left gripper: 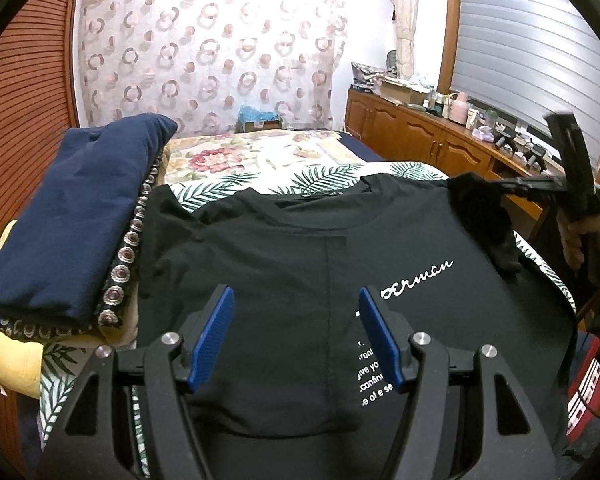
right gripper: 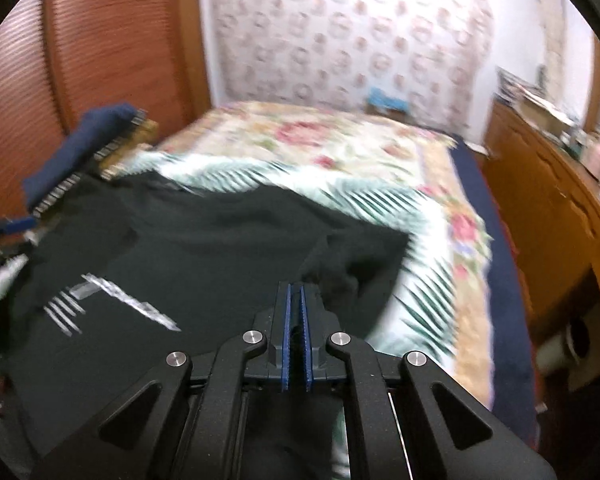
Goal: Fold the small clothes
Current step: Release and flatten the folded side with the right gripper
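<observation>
Your left gripper (left gripper: 296,336) hangs with its blue pads spread wide above the black T-shirt (left gripper: 300,264), touching nothing. The shirt lies front-up on the bed (left gripper: 260,156), over the leaf-print sheet, with white lettering toward your right. Your right gripper (right gripper: 296,300) has its pads pressed together on a bunched fold of the shirt's sleeve (right gripper: 340,260), lifted off the bed at the shirt's right edge. A folded navy garment (left gripper: 80,212) sits stacked just beside the shirt on your left. The right wrist view is blurred.
</observation>
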{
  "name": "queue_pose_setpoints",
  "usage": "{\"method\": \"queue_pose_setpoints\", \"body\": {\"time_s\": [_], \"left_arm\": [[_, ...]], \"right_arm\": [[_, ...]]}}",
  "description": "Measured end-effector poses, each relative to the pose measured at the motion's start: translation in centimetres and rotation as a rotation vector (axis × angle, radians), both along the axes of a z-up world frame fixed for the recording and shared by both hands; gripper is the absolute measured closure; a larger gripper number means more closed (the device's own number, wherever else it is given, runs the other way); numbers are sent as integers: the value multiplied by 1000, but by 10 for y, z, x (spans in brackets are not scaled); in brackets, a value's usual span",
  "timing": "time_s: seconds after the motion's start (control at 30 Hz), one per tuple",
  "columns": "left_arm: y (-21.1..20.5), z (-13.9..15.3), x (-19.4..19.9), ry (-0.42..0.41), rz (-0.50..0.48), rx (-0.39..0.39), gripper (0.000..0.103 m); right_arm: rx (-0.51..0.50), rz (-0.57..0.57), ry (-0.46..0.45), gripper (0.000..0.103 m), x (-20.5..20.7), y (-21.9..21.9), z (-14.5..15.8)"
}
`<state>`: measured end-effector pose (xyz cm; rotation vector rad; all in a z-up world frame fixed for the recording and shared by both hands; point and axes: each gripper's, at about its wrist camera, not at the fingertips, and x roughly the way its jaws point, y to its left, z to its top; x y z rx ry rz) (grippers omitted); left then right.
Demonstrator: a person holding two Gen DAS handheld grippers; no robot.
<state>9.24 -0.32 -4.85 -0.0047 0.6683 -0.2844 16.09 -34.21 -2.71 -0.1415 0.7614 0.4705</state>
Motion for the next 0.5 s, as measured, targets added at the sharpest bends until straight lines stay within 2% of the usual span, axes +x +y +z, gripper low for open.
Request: {"method": "queue_pose_setpoints", "body": {"time_s": [0.23,0.3,0.33,0.37,0.5], "left_arm": [[5,3,-5,-4,11,-10,39],[7,3,-5,-3,13,-12,39],[6,3,-5,-4,14,-13,39],[7,4,-6,-6,15,-14,39],[10,5,-7,-10,21,-14,39]], "right_arm": [[15,62,-20,100,26,61,17],[13,66,-27,86,28,68,22],[17,68,-31,72,27,69,24],[29,70,-37,64,25,67,26],[-3,35,-43,62,20,55,18]]}}
